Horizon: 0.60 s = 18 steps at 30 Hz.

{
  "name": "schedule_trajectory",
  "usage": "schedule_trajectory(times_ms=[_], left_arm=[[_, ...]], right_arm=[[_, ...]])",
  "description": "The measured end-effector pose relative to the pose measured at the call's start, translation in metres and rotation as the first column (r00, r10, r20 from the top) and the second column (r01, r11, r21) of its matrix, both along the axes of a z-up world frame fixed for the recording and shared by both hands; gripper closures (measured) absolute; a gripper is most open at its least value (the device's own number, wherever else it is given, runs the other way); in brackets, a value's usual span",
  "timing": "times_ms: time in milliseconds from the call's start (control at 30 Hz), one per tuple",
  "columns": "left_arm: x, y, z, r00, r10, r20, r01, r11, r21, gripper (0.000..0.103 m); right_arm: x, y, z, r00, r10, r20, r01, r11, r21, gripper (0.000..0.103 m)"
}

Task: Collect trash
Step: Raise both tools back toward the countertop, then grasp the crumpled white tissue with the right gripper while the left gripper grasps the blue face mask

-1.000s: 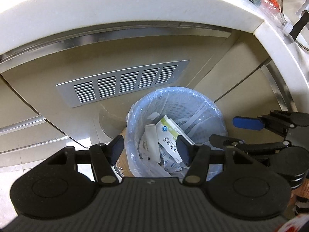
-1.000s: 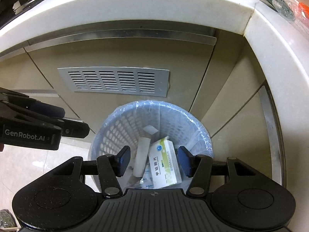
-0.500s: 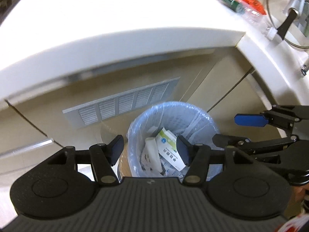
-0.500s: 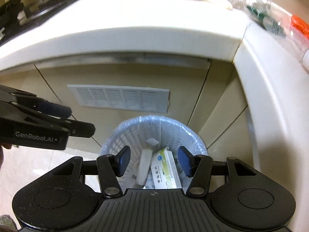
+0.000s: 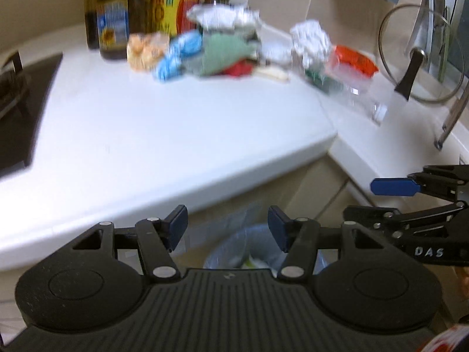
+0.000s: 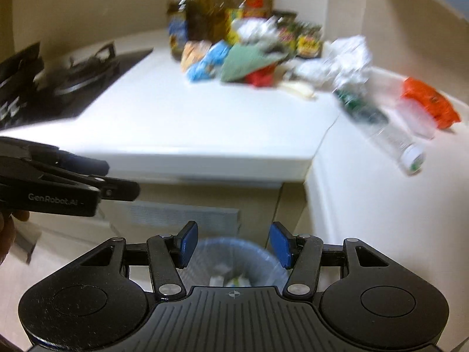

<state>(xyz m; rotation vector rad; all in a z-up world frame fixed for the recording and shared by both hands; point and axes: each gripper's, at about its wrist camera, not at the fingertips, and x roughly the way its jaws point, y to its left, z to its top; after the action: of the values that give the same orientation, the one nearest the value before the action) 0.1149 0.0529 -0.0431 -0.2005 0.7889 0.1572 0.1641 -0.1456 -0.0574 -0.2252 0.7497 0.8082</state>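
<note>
A trash pile lies on the white countertop (image 5: 164, 123): a blue wrapper (image 5: 178, 55) (image 6: 208, 61), a green bag (image 5: 222, 52) (image 6: 246, 58), crumpled white paper (image 5: 310, 38) (image 6: 348, 55), a clear plastic bottle (image 6: 381, 129) and an orange wrapper (image 6: 428, 102). The lined blue bin (image 6: 258, 261) (image 5: 258, 234) stands on the floor under the counter's edge, with boxes inside. My left gripper (image 5: 228, 227) (image 6: 120, 177) hangs open and holds nothing, above the bin. Beside it, my right gripper (image 6: 233, 245) (image 5: 378, 201) is open too, with nothing between its pads.
Oil and sauce bottles (image 6: 202, 14) stand behind the pile. A black gas stove (image 6: 58, 82) fills the counter's left end. A glass pot lid (image 5: 422, 52) leans at the far right. Cabinet doors with a vent grille (image 6: 181, 214) face the bin.
Both grippers have risen from just over the bin to counter height and tilted up. The countertop pile has come into view and the bin has dropped to the bottom. The jaws look unchanged.
</note>
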Motion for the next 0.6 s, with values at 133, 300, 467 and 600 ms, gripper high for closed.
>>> schedule_trajectory(times_ms=[133,300,467,600], left_arm=[[0.017,0.007,0.014,0.999,0.015,0.04,-0.016,1.0,0.017,0.044],[0.038,0.013,0.031,0.996,0.038,0.081,-0.041,0.999,0.036,0.04],[0.063,0.013,0.04,0.993,0.05,0.107,-0.057,0.996,0.063,0.036],[0.084,0.013,0.045,0.992,0.059,0.114,-0.068,0.995,0.078,0.035]], right_arm=[[0.023,-0.007,0.018,0.998,-0.05,0.033,0.048,0.998,0.033,0.048],[0.063,-0.02,0.032,0.992,-0.11,0.067,0.106,0.993,0.057,0.048],[0.105,-0.033,0.039,0.984,-0.163,0.075,0.157,0.984,0.081,0.048],[0.137,-0.036,0.046,0.98,-0.171,0.104,0.162,0.982,0.097,0.048]])
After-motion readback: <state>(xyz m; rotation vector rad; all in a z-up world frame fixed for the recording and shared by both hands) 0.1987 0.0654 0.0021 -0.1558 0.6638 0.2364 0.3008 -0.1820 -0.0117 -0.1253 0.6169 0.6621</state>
